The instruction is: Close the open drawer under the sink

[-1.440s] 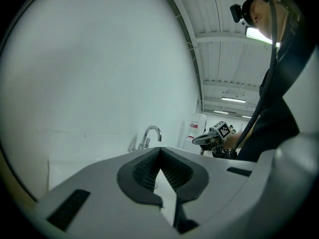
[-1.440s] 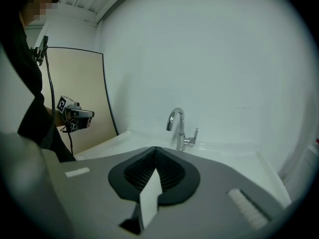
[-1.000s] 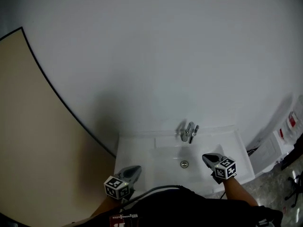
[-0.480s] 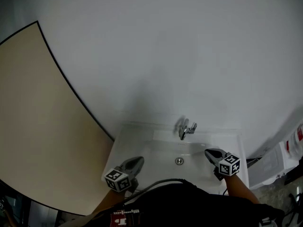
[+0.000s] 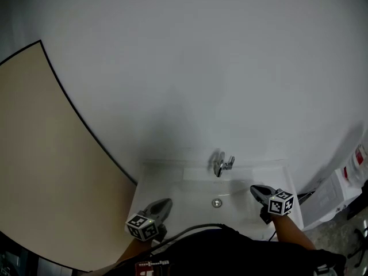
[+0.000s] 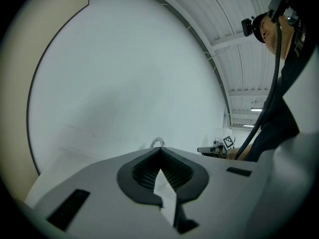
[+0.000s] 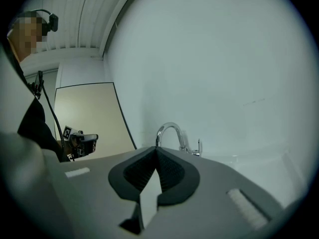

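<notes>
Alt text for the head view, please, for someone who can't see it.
Seen steeply from above, a white sink against a white wall, with the left gripper and right gripper, both shut and empty, at its front left and front right. A chrome faucet stands behind the drain; a beige panel is at left. No drawer shows.

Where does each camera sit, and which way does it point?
Head view: on the person's head, steeply down at the sink and faucet; shows forearms, left gripper, right gripper.
Left gripper view: on the left gripper, looking along its shut jaws at the wall; person's torso at right.
Right gripper view: on the right gripper, looking along its shut jaws at the faucet; torso at left.
Shared: all show the faucet; each gripper view shows the other gripper.
</notes>
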Available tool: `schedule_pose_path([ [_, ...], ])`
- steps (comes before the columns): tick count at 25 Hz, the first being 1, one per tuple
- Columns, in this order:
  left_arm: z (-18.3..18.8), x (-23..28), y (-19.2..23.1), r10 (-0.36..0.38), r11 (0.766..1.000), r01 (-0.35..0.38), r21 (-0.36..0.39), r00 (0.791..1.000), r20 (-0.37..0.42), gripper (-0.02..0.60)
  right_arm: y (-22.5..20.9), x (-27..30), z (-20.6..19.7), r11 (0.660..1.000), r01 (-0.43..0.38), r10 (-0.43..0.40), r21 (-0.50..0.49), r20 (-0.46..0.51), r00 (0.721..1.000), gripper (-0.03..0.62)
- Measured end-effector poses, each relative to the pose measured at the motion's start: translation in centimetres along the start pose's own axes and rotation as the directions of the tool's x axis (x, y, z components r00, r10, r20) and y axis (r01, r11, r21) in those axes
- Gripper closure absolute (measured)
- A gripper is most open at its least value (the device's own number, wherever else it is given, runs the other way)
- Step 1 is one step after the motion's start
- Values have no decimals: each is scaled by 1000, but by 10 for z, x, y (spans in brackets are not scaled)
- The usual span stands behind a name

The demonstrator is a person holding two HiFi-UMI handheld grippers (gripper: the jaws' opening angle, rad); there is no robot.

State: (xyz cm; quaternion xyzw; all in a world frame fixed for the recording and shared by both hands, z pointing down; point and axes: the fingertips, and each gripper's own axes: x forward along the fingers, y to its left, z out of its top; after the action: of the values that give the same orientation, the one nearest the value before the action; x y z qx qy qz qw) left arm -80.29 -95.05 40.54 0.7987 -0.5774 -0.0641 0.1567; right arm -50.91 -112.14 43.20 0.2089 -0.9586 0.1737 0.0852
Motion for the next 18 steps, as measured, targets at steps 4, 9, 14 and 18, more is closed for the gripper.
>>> schedule_pose_path([
  [4,0,1,-4,-32,999,32,-19,999,10,583,0,2,-6,1000,23,-23,-20,-24,999,594],
  [9,0,-3,6,-18,1000,18,-10,1000,9,583,6,8,-9,998,26,-28,-51,-33,999,594],
  [14,-7,-6,6,-15,1000,15,-10,1000,-1,583,10,9,-12,998,18,-21,-68,-54,998,594],
  [18,-8,-4,3,-22,1000,22,-18,1000,6,583,10,9,-12,997,15,-20,-79,-61,998,594],
])
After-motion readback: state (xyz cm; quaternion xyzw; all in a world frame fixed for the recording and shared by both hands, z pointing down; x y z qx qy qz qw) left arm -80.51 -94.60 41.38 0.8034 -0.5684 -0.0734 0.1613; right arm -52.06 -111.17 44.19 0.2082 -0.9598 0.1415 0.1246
